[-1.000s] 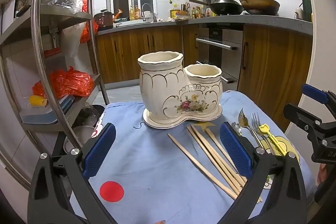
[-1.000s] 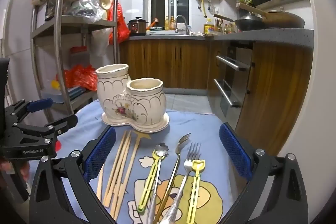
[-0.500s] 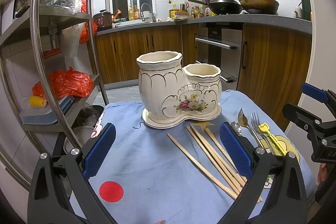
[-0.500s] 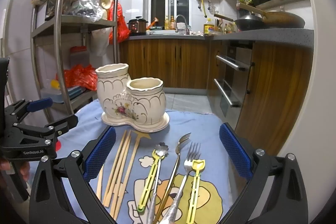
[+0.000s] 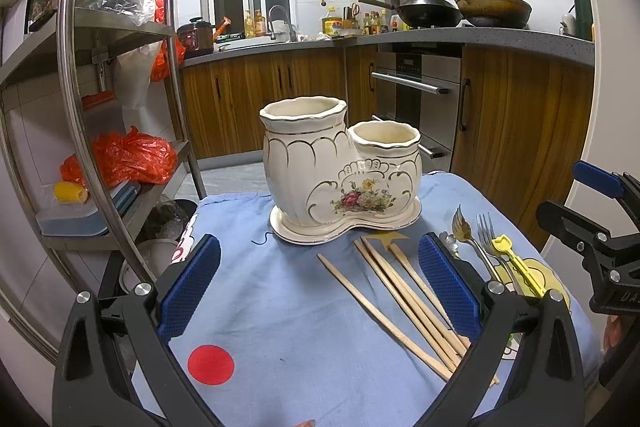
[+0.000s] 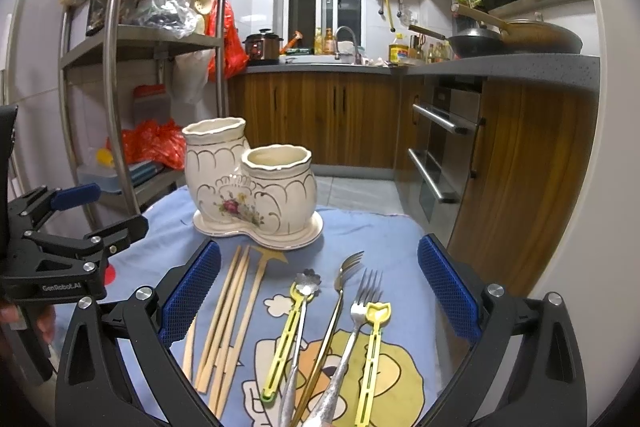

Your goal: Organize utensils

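A cream ceramic utensil holder with two cups, a taller one and a shorter one joined on a shared base, stands upright toward the far edge of the counter, which is covered by a blue cloth. Both cups look empty from these angles. On the cloth nearer than the holder lie several wooden chopsticks, loosely side by side and pointing roughly at the holder's base without touching it. Toward the right edge of the counter rest the metal pieces: a gold fork, a silver fork, a flower-headed spoon and two yellow plastic-handled utensils, all lying flat and partly overlapping on a yellow cartoon print on the cloth. The left gripper hovers above the near-left part of the counter with its blue-padded fingers spread wide apart and nothing between them; a red dot on the cloth sits below it. The right gripper hangs over the cutlery near the right edge, its fingers likewise released and holding nothing. A metal shelf rack stands beyond the left edge, and wooden kitchen cabinets run along the back.
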Demonstrator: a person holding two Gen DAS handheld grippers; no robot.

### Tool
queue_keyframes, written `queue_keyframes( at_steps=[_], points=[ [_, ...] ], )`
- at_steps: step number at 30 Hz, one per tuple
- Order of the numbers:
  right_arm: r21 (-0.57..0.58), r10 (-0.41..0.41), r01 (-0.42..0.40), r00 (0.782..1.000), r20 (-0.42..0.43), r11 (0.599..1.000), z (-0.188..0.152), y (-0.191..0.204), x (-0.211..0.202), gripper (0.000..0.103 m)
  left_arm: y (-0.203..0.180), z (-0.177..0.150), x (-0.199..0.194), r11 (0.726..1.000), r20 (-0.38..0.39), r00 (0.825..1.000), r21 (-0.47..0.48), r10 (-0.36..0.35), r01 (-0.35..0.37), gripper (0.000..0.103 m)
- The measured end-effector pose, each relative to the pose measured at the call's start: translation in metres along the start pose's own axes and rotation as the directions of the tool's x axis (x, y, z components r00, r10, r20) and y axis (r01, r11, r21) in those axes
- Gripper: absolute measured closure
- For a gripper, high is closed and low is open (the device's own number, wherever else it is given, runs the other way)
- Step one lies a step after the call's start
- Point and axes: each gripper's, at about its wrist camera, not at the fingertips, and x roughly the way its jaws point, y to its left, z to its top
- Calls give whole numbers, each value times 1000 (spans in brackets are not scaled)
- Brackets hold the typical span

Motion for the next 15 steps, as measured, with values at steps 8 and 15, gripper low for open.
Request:
queue_keyframes(
  at_steps=[8, 15],
  points=[
    [-3, -2, 2, 1000, -6, 1000, 0, 1, 0, 5, 0, 0, 0, 1000, 1, 1000, -2, 0, 0, 5],
    [0, 0, 0, 1000, -6, 1000, 0, 1, 0, 5, 0, 0, 0, 1000, -2, 1000, 0, -1, 1, 5]
  ],
)
